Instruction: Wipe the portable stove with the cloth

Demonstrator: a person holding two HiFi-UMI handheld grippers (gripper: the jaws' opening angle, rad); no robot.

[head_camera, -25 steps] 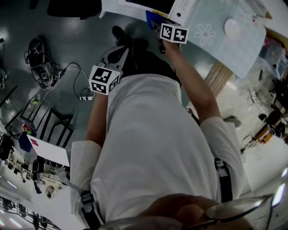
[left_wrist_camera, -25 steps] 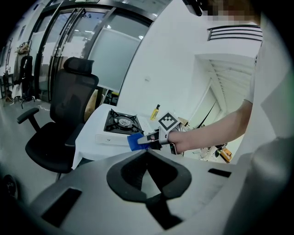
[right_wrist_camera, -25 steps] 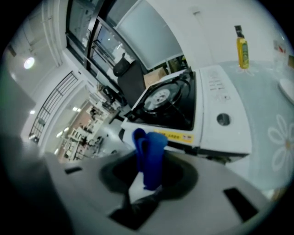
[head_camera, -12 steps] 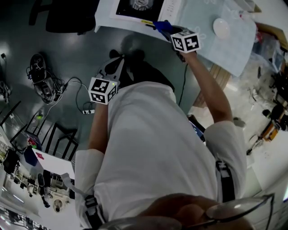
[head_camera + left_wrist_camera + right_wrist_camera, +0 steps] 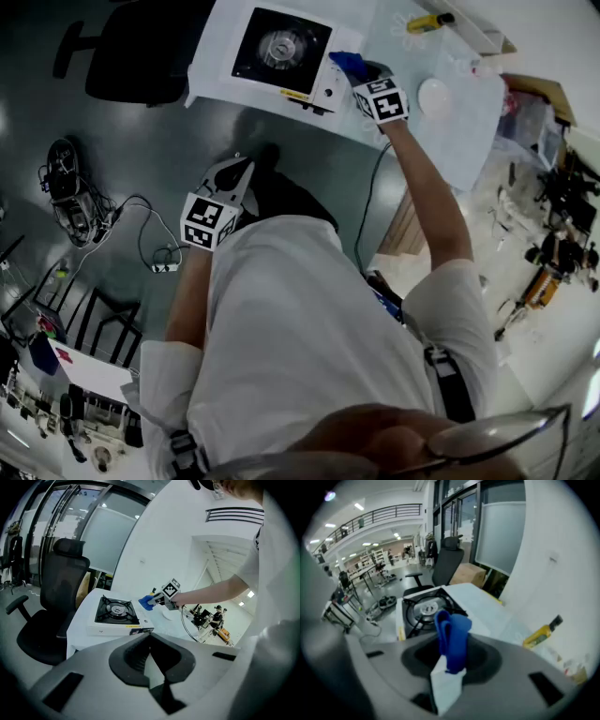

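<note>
Standing at the counter (image 5: 208, 67), the person reaches the right gripper (image 5: 357, 75) out to the right edge of the portable stove (image 5: 281, 47), jaws pinched tight on a folded blue cloth (image 5: 346, 63) that sticks out past their tips. From across the room the cloth looks to be over the stove's white rim, beside the black burner top, though whether it touches the metal I cannot tell. The left gripper (image 5: 244, 172) hangs well apart from the stove, off the near side of the counter and above the dark floor (image 5: 112, 141), close to the person's white shirt (image 5: 309, 337); its jaws are pressed together with nothing between them. A black office chair (image 5: 131, 54) stands just left of the stove, off the counter's end. To the right of the stove a small white dish (image 5: 434, 95) sits on the pale counter covering, and beyond that, further from the stove, lies a yellow bottle (image 5: 428, 21) near the wall
</note>
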